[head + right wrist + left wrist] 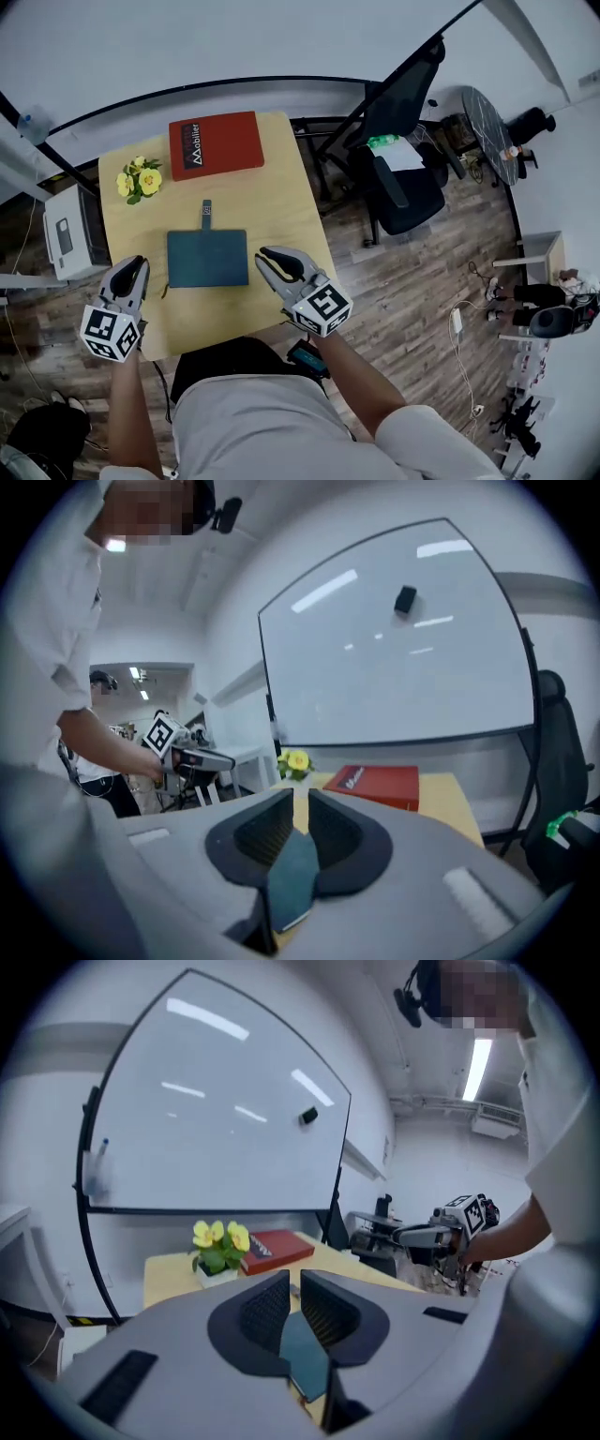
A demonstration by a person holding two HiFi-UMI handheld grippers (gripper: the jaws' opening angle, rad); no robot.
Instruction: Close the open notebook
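From the head view, the teal notebook (207, 259) lay closed and flat on the counter (281, 202), midway between its left and right edges and closer to the near edge. Its dark strap (206, 214) ran straight out toward the far edge. A red book (216, 143) sat at the far edge, and a small pot of yellow flowers (139, 178) stood by the far-left corner. The left gripper (134, 262) was over the near-left corner and the right gripper (265, 253) was just beside the notebook's right side. Neither was on the cover. An office chair (403, 178) stood off the counter's right edge.

In the left gripper view, the left gripper (294, 1283) had its jaws clenched to a thin slit with nothing between them (the teal seen through the slit was the notebook (305, 1354) down on the counter). Beyond were the flowers (220, 1241), the red book (277, 1249) and a whiteboard (216, 1110).

In the right gripper view, the right gripper (300, 803) was likewise clenched and empty. The notebook (292, 878) showed below its jaws, and the red book (375, 785) lay further off toward the far edge. The left gripper (220, 759) was held in the person's hand at the left.
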